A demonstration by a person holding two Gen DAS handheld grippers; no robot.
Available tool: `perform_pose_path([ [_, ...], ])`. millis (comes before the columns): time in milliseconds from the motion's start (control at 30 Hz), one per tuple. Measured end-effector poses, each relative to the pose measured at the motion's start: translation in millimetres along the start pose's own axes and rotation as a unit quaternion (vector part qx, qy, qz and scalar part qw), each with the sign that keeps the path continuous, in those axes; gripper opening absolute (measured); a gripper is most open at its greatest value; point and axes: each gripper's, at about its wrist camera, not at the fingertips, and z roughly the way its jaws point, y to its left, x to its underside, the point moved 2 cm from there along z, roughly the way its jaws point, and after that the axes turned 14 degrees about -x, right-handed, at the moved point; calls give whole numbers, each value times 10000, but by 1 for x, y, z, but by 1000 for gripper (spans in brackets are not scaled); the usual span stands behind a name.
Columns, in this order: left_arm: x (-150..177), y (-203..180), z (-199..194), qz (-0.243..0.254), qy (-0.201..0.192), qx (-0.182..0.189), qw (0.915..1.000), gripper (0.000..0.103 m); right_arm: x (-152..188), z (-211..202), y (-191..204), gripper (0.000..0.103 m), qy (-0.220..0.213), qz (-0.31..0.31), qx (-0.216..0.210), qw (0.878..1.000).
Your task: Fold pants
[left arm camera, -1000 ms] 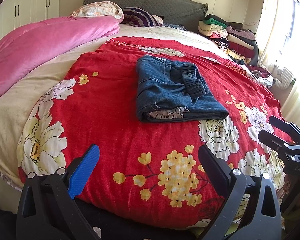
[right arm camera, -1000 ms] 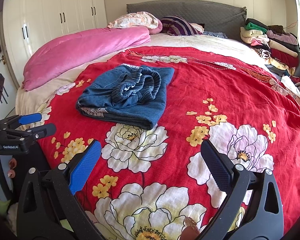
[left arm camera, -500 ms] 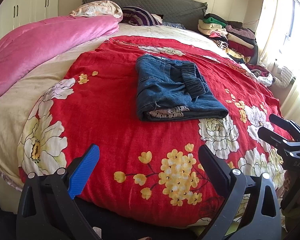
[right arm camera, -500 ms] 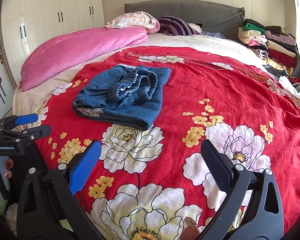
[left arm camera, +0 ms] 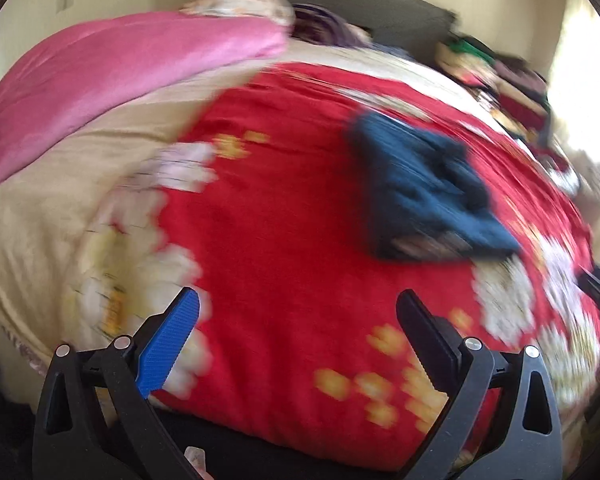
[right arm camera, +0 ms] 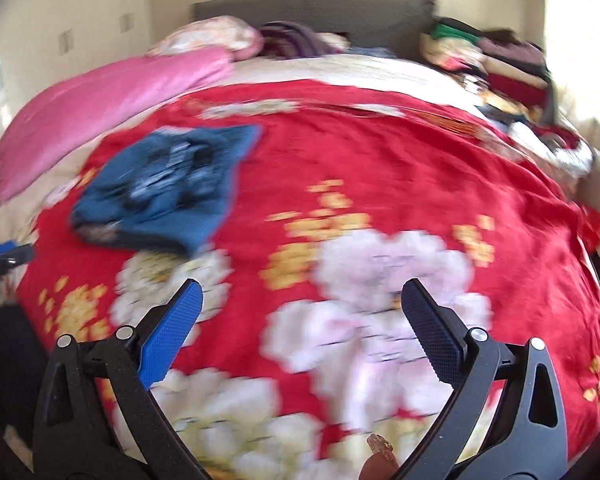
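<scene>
The blue denim pants [left arm camera: 424,188] lie folded into a compact bundle on the red floral bedspread [left arm camera: 284,240]; they also show in the right wrist view [right arm camera: 168,192]. Both views are motion-blurred. My left gripper [left arm camera: 298,320] is open and empty, held over the near edge of the bed, well short of the pants. My right gripper [right arm camera: 300,312] is open and empty over the white flowers of the spread, to the right of the pants. The left gripper's tip [right arm camera: 4,254] shows at the left edge of the right wrist view.
A pink duvet [left arm camera: 112,88] lies along the left side of the bed. Pillows [right arm camera: 220,36] and a grey headboard [right arm camera: 312,4] are at the far end. A stack of folded clothes [right arm camera: 496,60] sits at the far right near a bright window.
Both grippers have swung quickly, blurring the views. The pants now sit further right in the left view and further left in the right view. The pants themselves have not moved.
</scene>
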Motion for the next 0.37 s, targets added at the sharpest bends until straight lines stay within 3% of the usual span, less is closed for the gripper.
perform_pose_path([
  [133, -49, 68, 61, -610, 393, -758, 9945, 99, -21, -5, -81, 94, -134, 387, 702, 9967],
  [233, -88, 106, 116, -833, 801, -1088, 9873, 98, -35, -5, -146, 94, -124, 718, 1131, 9909],
  [300, -109, 120, 147, -901, 975, -1022, 9859, 98, -47, 0, -201, 94, -14, 878, 1605, 9831],
  [367, -132, 126, 178, -899, 915, -963, 9870, 98, -53, 13, -246, 94, 192, 1070, 1809, 9775],
])
